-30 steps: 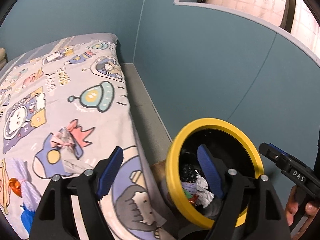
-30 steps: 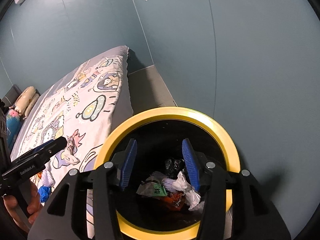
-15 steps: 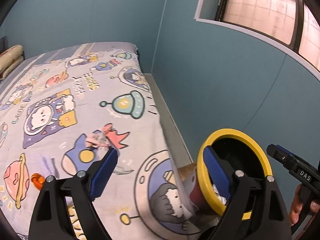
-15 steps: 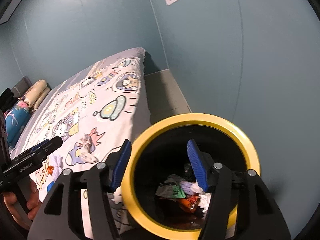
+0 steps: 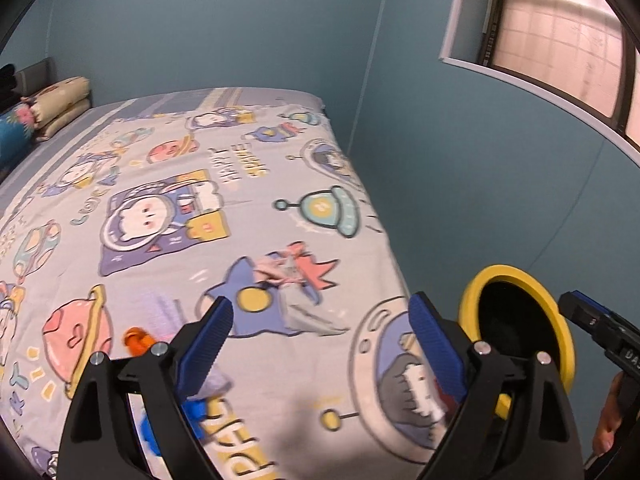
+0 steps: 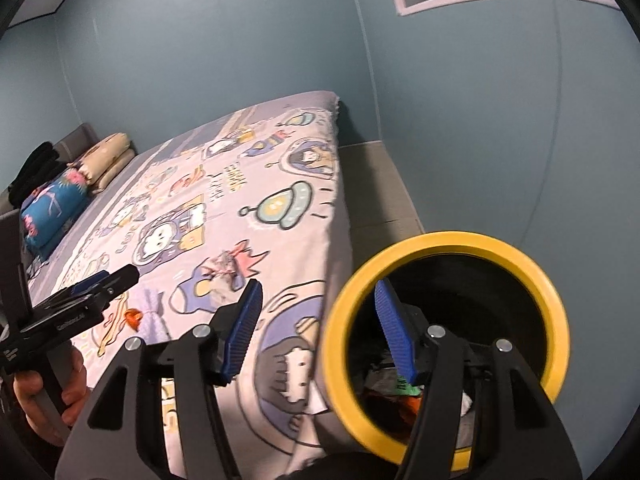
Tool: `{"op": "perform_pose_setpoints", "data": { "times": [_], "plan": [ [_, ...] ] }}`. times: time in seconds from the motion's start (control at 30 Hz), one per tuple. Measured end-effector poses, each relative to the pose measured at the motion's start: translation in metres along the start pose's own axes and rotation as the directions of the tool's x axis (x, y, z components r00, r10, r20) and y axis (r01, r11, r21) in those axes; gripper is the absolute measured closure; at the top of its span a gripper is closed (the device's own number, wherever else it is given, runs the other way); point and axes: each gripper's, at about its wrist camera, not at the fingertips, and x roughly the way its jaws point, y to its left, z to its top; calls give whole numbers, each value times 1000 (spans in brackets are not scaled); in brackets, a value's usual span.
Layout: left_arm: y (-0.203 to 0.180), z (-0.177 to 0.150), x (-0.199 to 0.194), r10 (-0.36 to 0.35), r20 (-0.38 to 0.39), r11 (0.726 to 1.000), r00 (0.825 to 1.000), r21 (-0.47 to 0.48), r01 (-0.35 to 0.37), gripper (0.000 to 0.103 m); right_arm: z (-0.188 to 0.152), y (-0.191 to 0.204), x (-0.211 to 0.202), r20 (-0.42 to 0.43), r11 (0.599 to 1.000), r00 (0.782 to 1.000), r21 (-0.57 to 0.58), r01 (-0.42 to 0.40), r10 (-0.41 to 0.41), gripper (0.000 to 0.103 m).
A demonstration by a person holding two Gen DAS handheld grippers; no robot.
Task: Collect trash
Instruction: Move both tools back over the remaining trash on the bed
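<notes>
Hovering over the near part of the bed, the left gripper [image 5: 320, 324] has its blue ribbed fingers [image 5: 204, 340] spread wide with nothing between them. Below it lies the cartoon space-print bedsheet [image 5: 168, 216], pale grey with astronauts, planets and saucers. On the sheet, toward the bed's right edge, sits a crumpled pink-and-grey wrapper [image 5: 286, 276], lying loose and apart from both grippers. Nearer the bed's near edge lie a small orange wrapper [image 5: 136, 340] and, just beside it, a pale lilac tissue wad [image 5: 160, 308]; a blue scrap [image 5: 192, 412] shows partly hidden behind the left finger. The round black trash bin with a yellow rim [image 6: 444, 320] stands on the floor just beside the bed's right edge, near its near corner. The right gripper [image 6: 320, 328] is held at the bin, fingers [image 6: 244, 328] well apart and gripping nothing; its right finger sits over the bin's mouth, its left finger outside the rim, over the sheet. Inside the bin, mixed refuse [image 6: 404, 392] is visible at the bottom: green, orange and white bits. Folded beige pillows [image 5: 60, 104] and a blue floral cushion [image 6: 52, 208] rest at the bed's far left end, against teal walls [image 5: 240, 20]. A window [image 5: 560, 36] is in the right-hand wall.
</notes>
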Motion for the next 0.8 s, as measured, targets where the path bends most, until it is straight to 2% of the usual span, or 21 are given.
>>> {"op": "perform_pose_setpoints", "data": {
  "times": [0.23, 0.43, 0.7, 0.8],
  "plan": [
    [56, -14, -1, 91, -20, 994, 996, -66, -92, 17, -7, 39, 12, -31, 997, 998, -43, -61, 60, 47],
    [107, -32, 7, 165, -64, 978, 984, -121, -172, 17, -13, 72, 24, -62, 991, 994, -85, -100, 95, 47],
    [161, -54, 21, 212, -131, 955, 968, -182, -234, 17, -22, 110, 45, -112, 981, 985, -128, -148, 135, 47],
    [169, -58, 26, 225, -147, 951, 963, -183, -250, 17, -26, 120, 51, -129, 976, 981, -140, -165, 148, 47]
  ]
}}
